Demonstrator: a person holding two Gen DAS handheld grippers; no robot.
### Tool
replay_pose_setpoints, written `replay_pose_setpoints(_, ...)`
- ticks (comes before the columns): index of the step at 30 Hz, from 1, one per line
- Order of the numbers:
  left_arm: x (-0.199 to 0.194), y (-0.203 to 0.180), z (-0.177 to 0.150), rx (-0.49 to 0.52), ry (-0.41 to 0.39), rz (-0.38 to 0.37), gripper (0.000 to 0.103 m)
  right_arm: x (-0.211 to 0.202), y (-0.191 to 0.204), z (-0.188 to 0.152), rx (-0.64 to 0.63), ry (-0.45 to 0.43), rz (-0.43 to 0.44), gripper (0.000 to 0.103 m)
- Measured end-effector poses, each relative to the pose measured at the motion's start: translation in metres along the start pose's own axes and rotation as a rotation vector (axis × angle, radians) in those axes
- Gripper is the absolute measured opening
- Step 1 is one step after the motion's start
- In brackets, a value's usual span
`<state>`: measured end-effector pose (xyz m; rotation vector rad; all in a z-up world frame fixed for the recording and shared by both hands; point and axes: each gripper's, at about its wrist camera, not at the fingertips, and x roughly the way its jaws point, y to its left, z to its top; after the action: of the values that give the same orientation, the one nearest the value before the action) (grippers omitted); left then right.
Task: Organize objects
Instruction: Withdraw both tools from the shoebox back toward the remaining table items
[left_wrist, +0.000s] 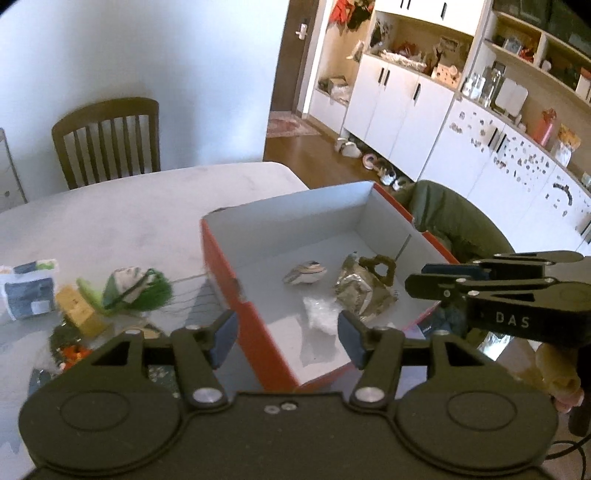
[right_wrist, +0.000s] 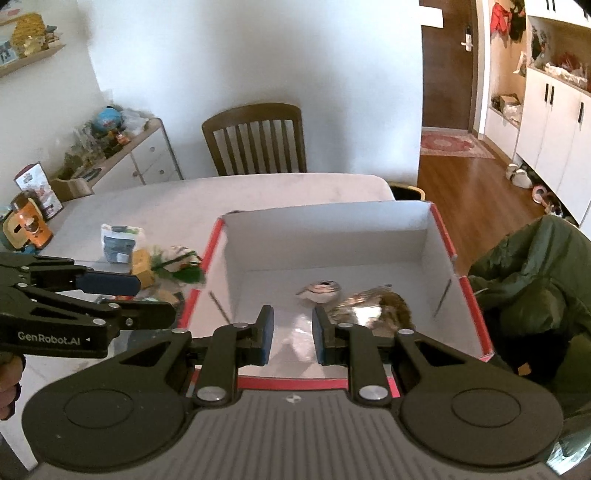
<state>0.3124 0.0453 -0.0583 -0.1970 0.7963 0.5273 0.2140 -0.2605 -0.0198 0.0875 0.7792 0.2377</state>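
Left wrist view: left gripper spread wide and empty above box near-left wall, right gripper part-open, empty over box interior; between picks, next move probably fetching loose packets left of box on table.

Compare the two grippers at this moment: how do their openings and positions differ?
The left gripper is spread wide, straddling the red box's left wall; the right gripper has a narrower gap and sits above the box's near edge, pointing inside. The left is next to the clutter still on the table; the right is over the box. Both are empty, with blue-padded fingers.
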Motion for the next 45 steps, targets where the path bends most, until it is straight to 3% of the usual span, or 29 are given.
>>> replay_pose_setpoints(3,-0.013,0.014,-0.008,-0.014,-0.021,0.008,0.060,-0.004,0.017,-0.002,-0.001,-0.006,0.008,0.023)
replay_pose_setpoints(6,-0.027,0.026,-0.015,-0.002,-0.048,0.031,0.060,-0.007,0.034,-0.003,-0.001,-0.018,0.008,0.036)
replay_pose_setpoints(8,-0.035,0.035,-0.020,-0.001,-0.061,0.039,0.060,-0.010,0.045,-0.004,-0.004,-0.029,0.008,0.051)
replay_pose_setpoints(9,-0.038,0.040,-0.023,-0.005,-0.065,0.041,0.061,-0.010,0.050,-0.004,-0.007,-0.033,0.010,0.053)
replay_pose_setpoints(18,-0.062,0.088,-0.045,-0.050,-0.075,0.057,0.066,-0.005,0.092,-0.009,-0.001,-0.024,0.032,0.056)
replay_pose_setpoints(34,-0.079,0.147,-0.065,-0.051,-0.127,0.077,0.100,0.013,0.150,-0.012,-0.003,-0.033,0.073,0.083)
replay_pose_setpoints(45,-0.060,0.180,-0.075,-0.027,-0.156,0.087,0.102,0.047,0.174,-0.010,-0.002,0.005,0.073,0.083)
